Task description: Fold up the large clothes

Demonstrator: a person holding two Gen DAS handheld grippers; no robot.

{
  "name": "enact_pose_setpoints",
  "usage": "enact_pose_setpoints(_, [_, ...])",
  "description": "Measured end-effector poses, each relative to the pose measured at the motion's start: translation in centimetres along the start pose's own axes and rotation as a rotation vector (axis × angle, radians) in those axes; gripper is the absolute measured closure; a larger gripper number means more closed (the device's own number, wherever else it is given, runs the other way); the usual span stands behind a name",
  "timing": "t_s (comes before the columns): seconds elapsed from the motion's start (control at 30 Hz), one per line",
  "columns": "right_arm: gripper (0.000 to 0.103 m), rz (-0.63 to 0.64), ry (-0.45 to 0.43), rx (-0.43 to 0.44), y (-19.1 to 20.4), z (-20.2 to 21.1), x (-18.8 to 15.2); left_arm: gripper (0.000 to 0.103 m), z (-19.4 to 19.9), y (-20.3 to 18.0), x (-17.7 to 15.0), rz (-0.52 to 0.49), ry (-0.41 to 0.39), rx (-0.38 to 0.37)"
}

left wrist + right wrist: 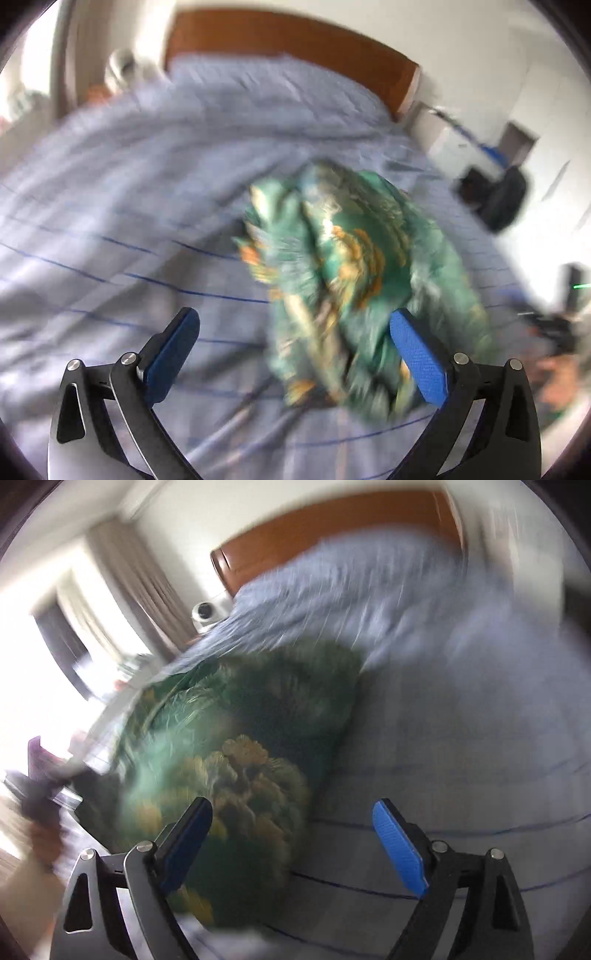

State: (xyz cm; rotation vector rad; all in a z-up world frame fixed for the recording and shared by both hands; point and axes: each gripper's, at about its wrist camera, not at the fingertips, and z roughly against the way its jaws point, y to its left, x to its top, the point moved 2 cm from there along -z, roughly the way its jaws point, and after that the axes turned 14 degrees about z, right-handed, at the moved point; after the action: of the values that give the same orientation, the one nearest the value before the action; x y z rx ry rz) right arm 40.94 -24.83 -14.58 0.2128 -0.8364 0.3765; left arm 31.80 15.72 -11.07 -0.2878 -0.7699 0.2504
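Left tool point(295, 354): jaws spread wide, released. The blue pads point(419, 362) are clear of any grip; the garment point(351, 280) lies between and beyond them, its right edge close against the right pad, but whether it touches cannot be told through the blur.

Right tool point(291, 845): jaws likewise spread, released, nothing clamped. Its left finger point(184, 849) stands in front of the garment point(236, 746); the right finger point(399, 849) stands over bare sheet.

Garment: green fabric with orange and cream print, bunched in a loose heap on the bed point(129, 206), not flat and not folded. In the left wrist view it lies right of centre; in the right wrist view it lies left of centre, so it is between the two tools. Both views are motion-blurred and the garment's edges and type cannot be read.

Bed: covered by a pale blue sheet point(461, 720) with thin dark blue lines, rumpled toward the far end. A brown wooden headboard point(295, 40) stands at the far end against a white wall.

Surroundings: curtains point(140, 576) and a bright window at the left of the right wrist view. Dark objects stand on the floor beside the bed at the right of the left wrist view; too blurred to identify.
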Motion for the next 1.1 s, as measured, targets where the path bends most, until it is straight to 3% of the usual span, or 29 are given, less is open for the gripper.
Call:
enact_pose_setpoints(0.1, [0.012, 0.178, -0.076, -0.256, 3.9, 6.5, -0.1, 0.000, 5.2, -1.2, -2.1, -0.032, -0.177, 0.174])
enact_pose_setpoints(0.2, [0.012, 0.165, -0.142, -0.359, 5.9, 11.0, -0.7, 0.000, 7.3, -4.8, -4.0, -0.066, -0.217, 0.210])
enact_pose_setpoints(0.27, [0.012, 0.098, -0.154, -0.354, 6.7, 12.8, -1.5, 0.000, 7.5, -6.8, -4.0, -0.081, -0.225, 0.216])
enact_pose_setpoints(0.43, [0.012, -0.007, -0.086, -0.333, 8.1, 14.7, -3.9, 0.000, 8.3, -10.5, -6.0, -0.100, -0.230, 0.187])
enact_pose_setpoints(0.73, [0.012, 0.096, 0.022, -0.427, 13.3, 17.7, -7.5, 0.000, 9.2, -13.4, -8.9, -0.080, -0.187, 0.161])
enact_pose_setpoints(0.9, [0.012, 0.132, 0.047, -0.435, 15.1, 19.1, -8.4, 0.000, 10.0, -14.2, -10.7, -0.106, -0.168, 0.203])
enact_pose_setpoints(1.1, [0.012, 0.148, 0.047, -0.384, 17.2, 20.5, -9.1, 0.000, 11.5, -14.1, -12.5, -0.115, -0.123, 0.184])
